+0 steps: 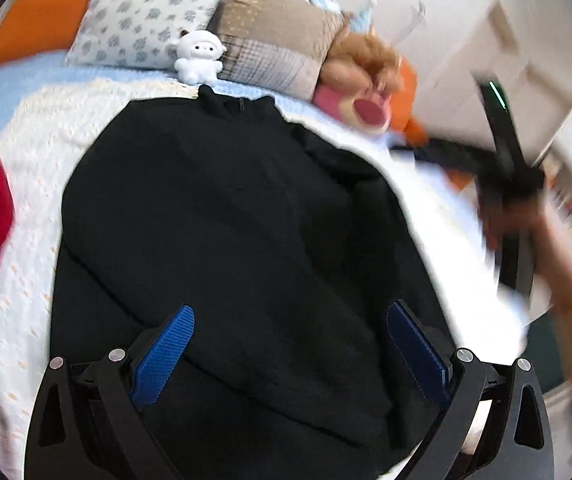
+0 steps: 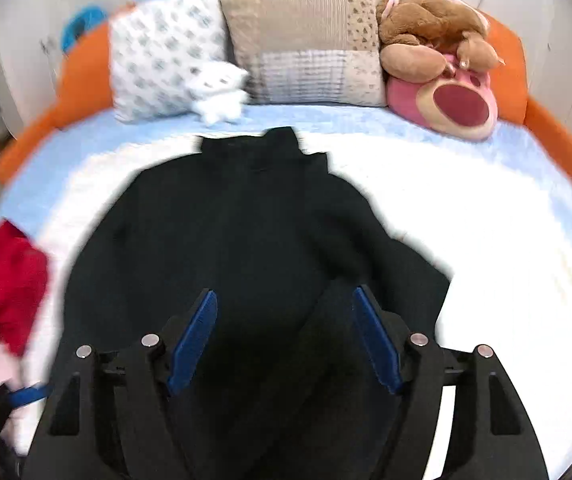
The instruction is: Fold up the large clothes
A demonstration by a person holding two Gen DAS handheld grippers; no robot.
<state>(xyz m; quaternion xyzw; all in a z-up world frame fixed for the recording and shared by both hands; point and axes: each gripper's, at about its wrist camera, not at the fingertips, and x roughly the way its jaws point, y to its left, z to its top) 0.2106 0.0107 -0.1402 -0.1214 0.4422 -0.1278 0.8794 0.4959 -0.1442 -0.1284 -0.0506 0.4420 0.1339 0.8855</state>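
Observation:
A large black zip-neck top point(image 1: 226, 216) lies flat on a white knitted blanket point(image 1: 26, 200) on the bed, collar toward the pillows, sleeves folded in over the body. It also shows in the right wrist view point(image 2: 238, 232). My left gripper point(image 1: 289, 316) is open and empty above the top's lower part. My right gripper point(image 2: 284, 300) is open and empty above the same garment. In the left wrist view the right gripper's body point(image 1: 505, 184) shows blurred at the right, held in a hand.
A red garment point(image 2: 6, 288) lies at the blanket's left edge. At the bed's head are a patterned pillow point(image 2: 162, 52), a patchwork pillow point(image 2: 305, 40), a small white plush point(image 1: 198, 58), a brown plush point(image 2: 429, 32) and a pink plush point(image 2: 449, 104). An orange bed frame point(image 2: 557, 132) surrounds the mattress.

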